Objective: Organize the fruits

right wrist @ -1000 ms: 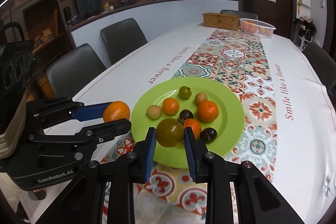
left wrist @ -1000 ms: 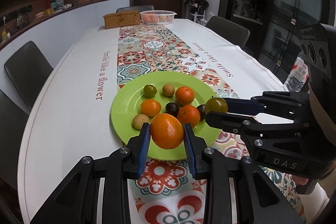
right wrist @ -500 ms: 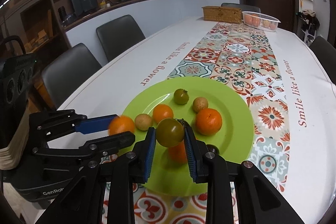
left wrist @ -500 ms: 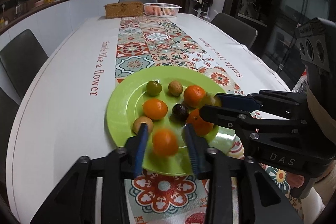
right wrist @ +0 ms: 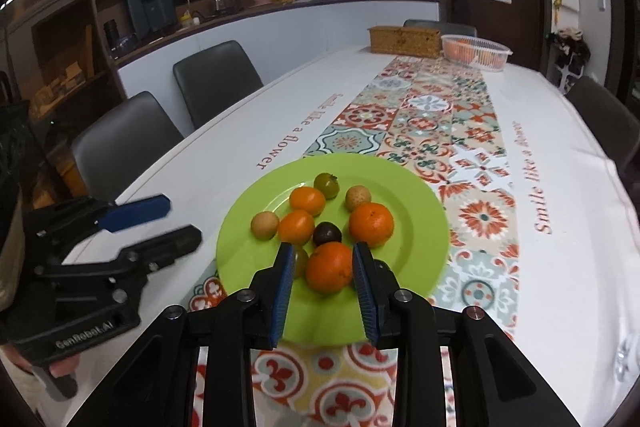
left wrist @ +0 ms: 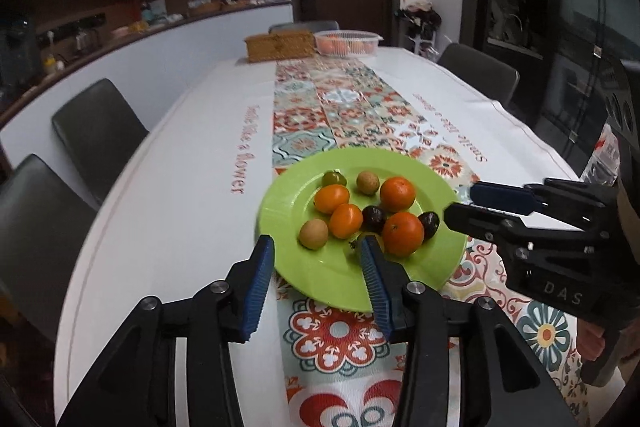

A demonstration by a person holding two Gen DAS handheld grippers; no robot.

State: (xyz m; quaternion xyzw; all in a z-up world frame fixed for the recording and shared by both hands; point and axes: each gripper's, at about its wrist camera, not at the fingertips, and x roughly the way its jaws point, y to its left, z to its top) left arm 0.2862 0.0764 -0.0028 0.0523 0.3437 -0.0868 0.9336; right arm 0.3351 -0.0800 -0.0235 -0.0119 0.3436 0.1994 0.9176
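A green plate [left wrist: 288, 203] [right wrist: 420, 223] on the patterned runner holds several small fruits: oranges, dark plums, tan longans and greenish tomatoes. My left gripper [left wrist: 316, 263] is open and empty over the plate's near rim; a small orange [left wrist: 346, 220] lies just beyond its tips. My right gripper [right wrist: 323, 269] is open and empty, its fingers either side of an orange [right wrist: 329, 266] resting on the plate. A green-yellow tomato [right wrist: 301, 259] sits by its left finger, mostly hidden. Each gripper also shows in the other's view, the left one [right wrist: 160, 223] and the right one [left wrist: 476, 205].
A long white table [left wrist: 180, 195] carries the tiled runner [right wrist: 432, 107]. At its far end stand a wicker box [left wrist: 278, 45] and a white basket of oranges [left wrist: 347, 42]. Grey chairs [left wrist: 96, 131] line both sides. A counter and shelves run along the left wall.
Both grippers have opened. The orange from the left and the green tomato from the right now lie on the plate. Both grippers have drawn back a little.
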